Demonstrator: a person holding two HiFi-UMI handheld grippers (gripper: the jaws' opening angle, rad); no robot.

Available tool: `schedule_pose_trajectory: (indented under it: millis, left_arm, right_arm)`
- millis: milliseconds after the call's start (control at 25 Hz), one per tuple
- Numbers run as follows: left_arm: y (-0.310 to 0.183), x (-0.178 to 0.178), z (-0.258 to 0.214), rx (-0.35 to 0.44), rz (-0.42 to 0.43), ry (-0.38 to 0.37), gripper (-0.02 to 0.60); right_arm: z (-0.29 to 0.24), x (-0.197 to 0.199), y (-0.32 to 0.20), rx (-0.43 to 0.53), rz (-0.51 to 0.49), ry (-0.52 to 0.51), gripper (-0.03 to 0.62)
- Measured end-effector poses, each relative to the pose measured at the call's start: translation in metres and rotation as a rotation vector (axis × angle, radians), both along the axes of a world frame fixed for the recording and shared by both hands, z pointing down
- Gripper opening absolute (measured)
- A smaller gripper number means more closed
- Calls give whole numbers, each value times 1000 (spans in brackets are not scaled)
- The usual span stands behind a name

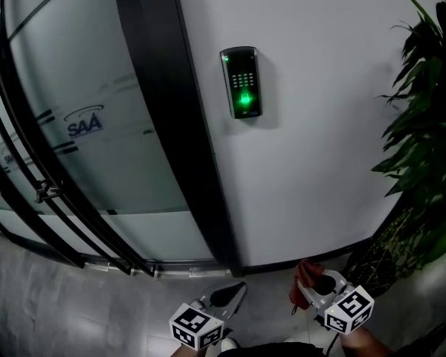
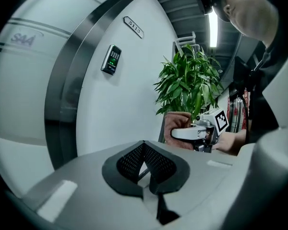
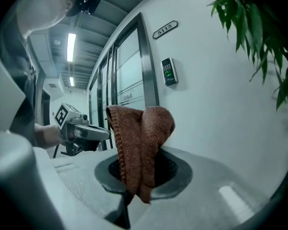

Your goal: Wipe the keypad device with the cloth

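While the keypad device (image 1: pixel 241 82) glows green on the wall (image 1: pixel 320 140), well apart, the right tool (image 3: pixel 140 176) clamps the cloth (image 3: pixel 141 138); the left tool (image 2: pixel 145 163) is closed, empty.

The left tool (image 1: pixel 230 294) and the right tool (image 1: pixel 305 288) have light grey bodies, black mesh pads (image 2: pixel 129 163), and each carries a white cube (image 1: pixel 195 326) with black square markers.

Right gripper (image 3: pixel 139 178) jaws clamped on brown cloth (image 3: pixel 143 143); cloth stands up folded between them, top drooping right. Keypad device (image 3: pixel 169 71) on white wall (image 3: pixel 216 104) beyond, green glow on face, well apart from cloth. Number plate (image 3: pixel 164 29) above it. Left gripper (image 3: pixel 81 128) at left, in hand (image 3: pixel 44 134). Plant leaves (image 3: pixel 249 28) top right
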State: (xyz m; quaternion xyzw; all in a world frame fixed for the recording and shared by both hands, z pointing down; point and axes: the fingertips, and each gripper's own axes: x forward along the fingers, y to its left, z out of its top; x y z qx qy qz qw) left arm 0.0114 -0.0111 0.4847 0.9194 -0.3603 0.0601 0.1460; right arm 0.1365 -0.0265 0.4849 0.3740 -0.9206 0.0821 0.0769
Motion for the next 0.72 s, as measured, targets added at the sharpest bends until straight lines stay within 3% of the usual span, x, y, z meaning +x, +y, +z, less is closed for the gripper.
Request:
schedule_pose_trajectory:
  millis: [280, 720]
  left_arm:
    - [-3, -16, 0, -1, 39, -2, 17]
    - [-2, -24, 6, -19, 79, -16, 17]
  right_arm:
    - [-6, -21, 4, 26, 31, 17, 54]
    - [9, -32, 10, -14, 43, 25, 54]
